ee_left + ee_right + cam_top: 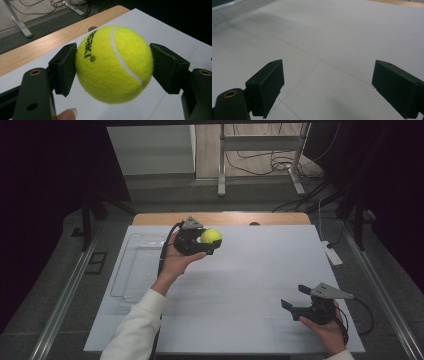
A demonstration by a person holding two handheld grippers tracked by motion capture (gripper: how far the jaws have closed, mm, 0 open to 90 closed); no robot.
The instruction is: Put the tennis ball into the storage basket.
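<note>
A yellow tennis ball (211, 236) is held up above the far middle of the white table sheet (250, 270). My left gripper (202, 241) is shut on it; in the left gripper view both black pads (63, 68) press the sides of the ball (113, 63), which bears black lettering and a white seam. My right gripper (295, 297) rests low near the front right of the sheet, open. In the right gripper view the right gripper (328, 91) has its jaws standing wide apart with only bare white sheet between them.
A clear plastic tray (137, 270) lies on the left part of the sheet; its ribbed edge (239, 10) shows at the top left of the right gripper view. A wooden table edge (220, 218) runs along the far side. Metal stand legs and cables sit on the floor beyond.
</note>
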